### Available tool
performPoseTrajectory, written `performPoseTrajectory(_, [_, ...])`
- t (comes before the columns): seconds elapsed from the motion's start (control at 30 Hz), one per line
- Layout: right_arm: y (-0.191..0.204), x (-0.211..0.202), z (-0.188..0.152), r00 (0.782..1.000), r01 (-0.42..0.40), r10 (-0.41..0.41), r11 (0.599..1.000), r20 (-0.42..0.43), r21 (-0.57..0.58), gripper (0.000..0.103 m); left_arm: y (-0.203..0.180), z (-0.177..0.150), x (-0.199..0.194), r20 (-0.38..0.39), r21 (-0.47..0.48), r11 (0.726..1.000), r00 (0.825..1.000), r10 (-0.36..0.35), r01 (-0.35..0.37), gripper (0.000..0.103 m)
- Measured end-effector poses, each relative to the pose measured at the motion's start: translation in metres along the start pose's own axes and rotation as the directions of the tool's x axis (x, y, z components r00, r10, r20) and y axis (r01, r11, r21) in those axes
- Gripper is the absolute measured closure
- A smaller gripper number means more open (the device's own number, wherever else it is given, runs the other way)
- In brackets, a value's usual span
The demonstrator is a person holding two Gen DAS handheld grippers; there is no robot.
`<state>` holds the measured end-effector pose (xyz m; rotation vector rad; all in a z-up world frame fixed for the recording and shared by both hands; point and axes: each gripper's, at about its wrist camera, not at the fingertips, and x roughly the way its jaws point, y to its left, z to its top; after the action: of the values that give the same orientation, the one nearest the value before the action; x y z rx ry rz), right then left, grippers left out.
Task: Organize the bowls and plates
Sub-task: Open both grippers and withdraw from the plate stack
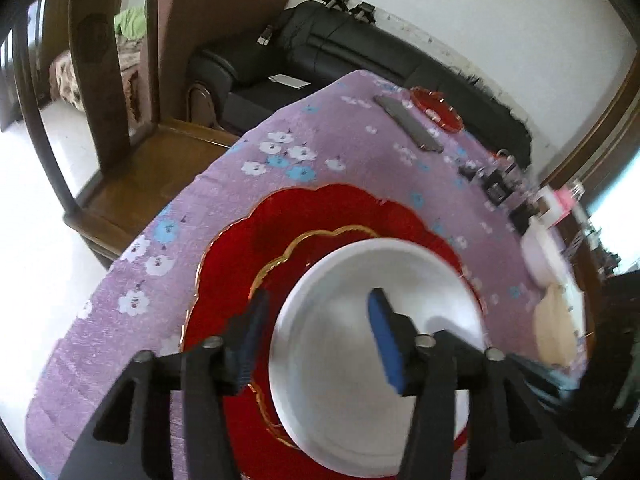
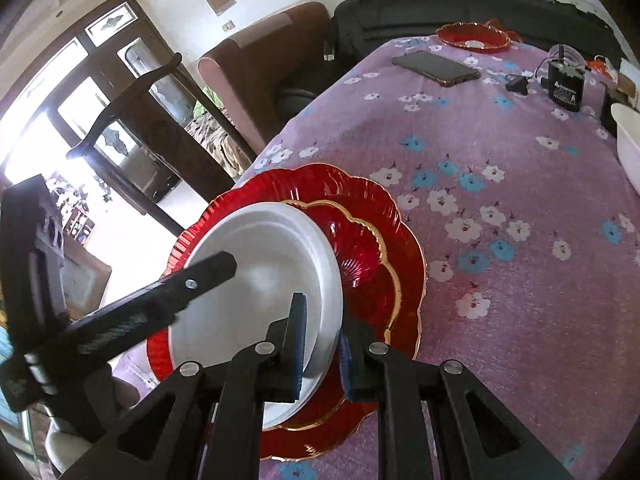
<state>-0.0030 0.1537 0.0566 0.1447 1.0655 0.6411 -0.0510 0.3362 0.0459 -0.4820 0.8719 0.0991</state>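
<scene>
White plate (image 2: 256,264) is sitting on the red plate (image 2: 372,248) near the purple table's (image 2: 520,184) corner. Right gripper (image 2: 322,344) is pinching the white plate's rim, left gripper (image 1: 316,336) is hanging open over its other edge, pads clear.

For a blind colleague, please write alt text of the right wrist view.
The right gripper is shut on the rim of a white plate lying on stacked red plates on a purple floral tablecloth. A phone lies farther back.
</scene>
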Motion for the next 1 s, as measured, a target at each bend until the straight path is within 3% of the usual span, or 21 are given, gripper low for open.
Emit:
performPoseTrajectory(0.13, [-0.001,-0.002,-0.001,0.999,0.002,-0.003,1.0,0.034,0.009,0.086,-0.002,0.0,-0.01,0.037,0.001,1.0,0.999,-0.011,0.011,0.047])
performPoseTrajectory(0.27, [0.004,-0.009,0.001,0.997,0.014,-0.013,1.0,0.081,-0.007,0.079,-0.004,-0.002,-0.029,0.094,-0.004,1.0,0.995,-0.026,0.026,0.041])
performPoseTrajectory(0.3, [0.005,-0.012,0.001,0.995,0.014,-0.013,1.0,0.096,-0.01,0.074,-0.004,-0.003,-0.037,0.118,-0.007,1.0,0.993,-0.022,0.023,0.035])
performPoseTrajectory(0.37, [0.008,-0.019,0.002,0.992,0.016,-0.013,1.0,0.125,-0.023,0.053,-0.005,-0.005,-0.049,0.157,-0.011,1.0,0.987,-0.016,0.018,0.029])
performPoseTrajectory(0.43, [0.011,-0.025,0.003,0.989,0.023,-0.017,0.999,0.145,-0.042,0.039,-0.008,-0.008,-0.061,0.196,-0.004,1.0,0.981,-0.002,0.003,0.029])
performPoseTrajectory(0.47, [0.012,-0.026,0.003,0.989,0.024,-0.016,0.998,0.149,-0.049,0.037,-0.01,-0.009,-0.066,0.212,0.005,1.0,0.977,0.009,-0.01,0.028])
performPoseTrajectory(0.67, [0.016,-0.04,-0.003,0.984,0.046,-0.032,0.996,0.173,-0.077,0.037,-0.035,-0.024,-0.094,0.296,0.084,0.99,0.951,0.088,-0.117,0.028])
performPoseTrajectory(0.77, [0.015,-0.055,-0.007,0.981,0.041,-0.024,0.996,0.191,-0.084,0.037,-0.054,-0.037,-0.112,0.362,0.13,0.974,0.924,0.126,-0.184,0.022])
performPoseTrajectory(1.0, [0.0,-0.103,-0.022,0.967,0.041,-0.022,0.997,0.255,-0.072,0.036,-0.101,-0.062,-0.135,0.455,0.214,0.937,0.877,0.155,-0.277,0.015])
